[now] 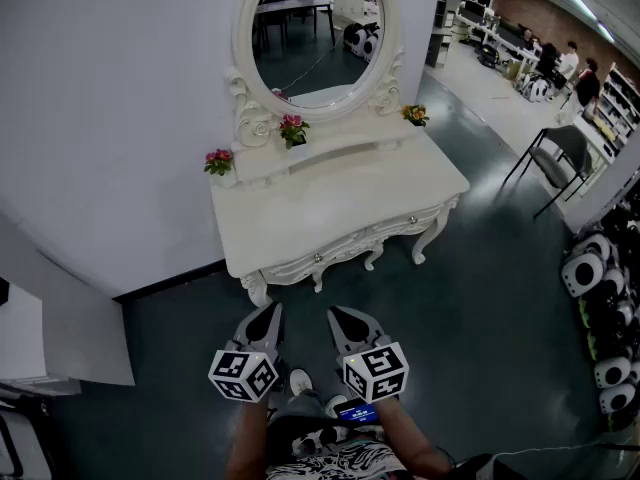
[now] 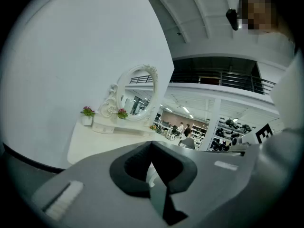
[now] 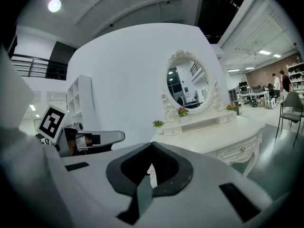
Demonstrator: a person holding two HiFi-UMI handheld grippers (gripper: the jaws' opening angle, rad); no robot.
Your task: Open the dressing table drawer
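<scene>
Both grippers are held low at the near edge of the head view, side by side over the dark floor (image 1: 480, 308).

- The left gripper (image 1: 274, 311) has its jaws pressed together, the tips meeting; nothing is pinched. This is confirmed in the left gripper view (image 2: 151, 144).
- The right gripper (image 1: 336, 314) is likewise closed tip to tip and empty, as seen in the right gripper view (image 3: 152, 145).
- Each gripper carries a marker cube on its near end.

The white dressing bench (image 1: 300, 208) is set against the white wall, far of the grippers and well apart from them.

- The drawer front (image 1: 365, 240) lies under the bench's near edge, directly beyond both gripper tips, with open floor between.
- The drawer front is seen flush with the carved apron and shut.
- Two small knobs are noted on it, a left one (image 1: 318, 257) and a right one (image 1: 412, 220).
- Whether they belong to one long drawer or to two cannot be told.

The drawer's long axis runs along the bench front, from near-left to far-right in the head view. Its face is turned toward the grippers.

In the right gripper view the drawer front (image 3: 237, 151) is placed to the right of the closed jaws and beyond them. In the left gripper view only the bench top (image 2: 95, 141) is shown, left of and beyond the jaws.

An oval mirror (image 1: 315, 28) stands upright at the back of the bench. Three small flower pots are ranged along the raised shelf, at left (image 1: 219, 163), middle (image 1: 293, 130) and right (image 1: 415, 115). A black chair (image 1: 560, 153) stands at far right.
</scene>
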